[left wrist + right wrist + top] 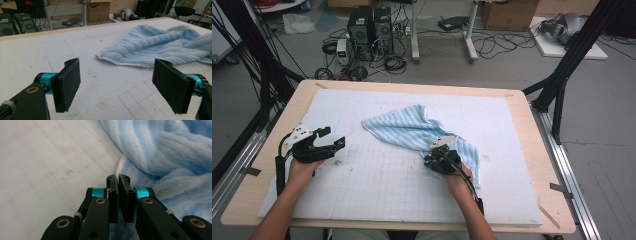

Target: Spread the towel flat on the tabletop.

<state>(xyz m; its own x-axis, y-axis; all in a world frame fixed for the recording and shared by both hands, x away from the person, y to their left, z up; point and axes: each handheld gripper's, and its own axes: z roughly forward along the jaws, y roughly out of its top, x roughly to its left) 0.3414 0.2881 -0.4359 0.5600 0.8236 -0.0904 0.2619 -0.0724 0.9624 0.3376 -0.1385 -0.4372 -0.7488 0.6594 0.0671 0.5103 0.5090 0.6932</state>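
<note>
A light blue ribbed towel (412, 127) lies crumpled on the white foam mat (377, 190), right of centre. My right gripper (438, 156) points down at the towel's near edge. In the right gripper view its jaws (117, 178) stand together with a fold of the towel (170, 157) pinched between the pads. My left gripper (332, 136) hovers over the mat's left side, apart from the cloth. Its jaws (118, 82) are wide open with nothing between them, and the towel (155, 45) lies ahead of them to the right.
The mat covers a wooden table (512, 227). Black frame posts (562, 75) stand at the table's left and right. Computer towers (369, 27), cables and cardboard boxes sit on the floor beyond the far edge.
</note>
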